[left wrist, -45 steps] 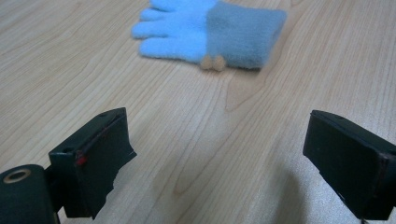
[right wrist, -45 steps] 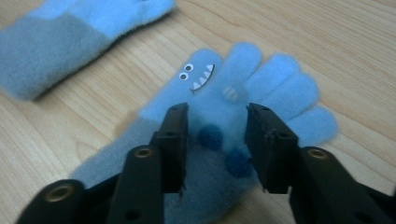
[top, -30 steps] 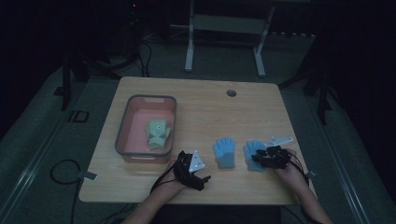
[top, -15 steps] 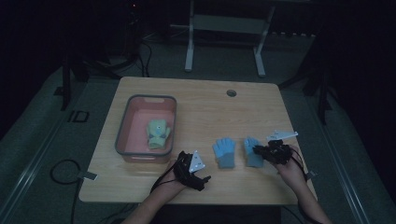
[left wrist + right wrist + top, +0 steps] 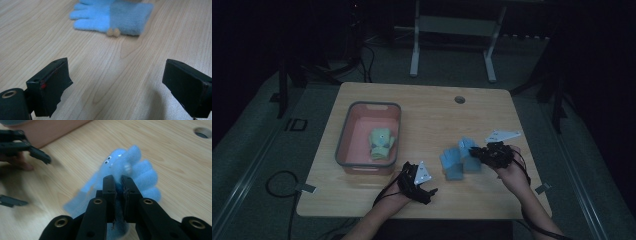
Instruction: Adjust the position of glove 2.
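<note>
the right gripper [image 5: 482, 152] is clenched on one blue glove [image 5: 469, 150], its jaws having just been closing with the fabric pinched between them; in the right gripper view the glove [image 5: 130, 173] hangs off the jaw tips, raised off the wood, little googly eyes on its back and its fingers fanned toward two o'clock. the second blue glove [image 5: 451, 162] lies flat on the table [image 5: 427, 107], just beside the lifted one at its eight o'clock. the left gripper [image 5: 424, 187] rests low with its jaws released, nothing between them; in its own view the flat glove [image 5: 112, 15] sits at twelve o'clock from the jaws, long axis running crosswise, fingers to nine o'clock, cuff to three.

the pink bin [image 5: 343, 150], with a green glove [image 5: 381, 144] already in it, lies at nine o'clock from the held glove, well apart, with the left hand in between. i'd judge the carry turns on that leftward stretch; the left gripper is nearer the bin.

no brand, label or writing that i can read anywhere.
</note>
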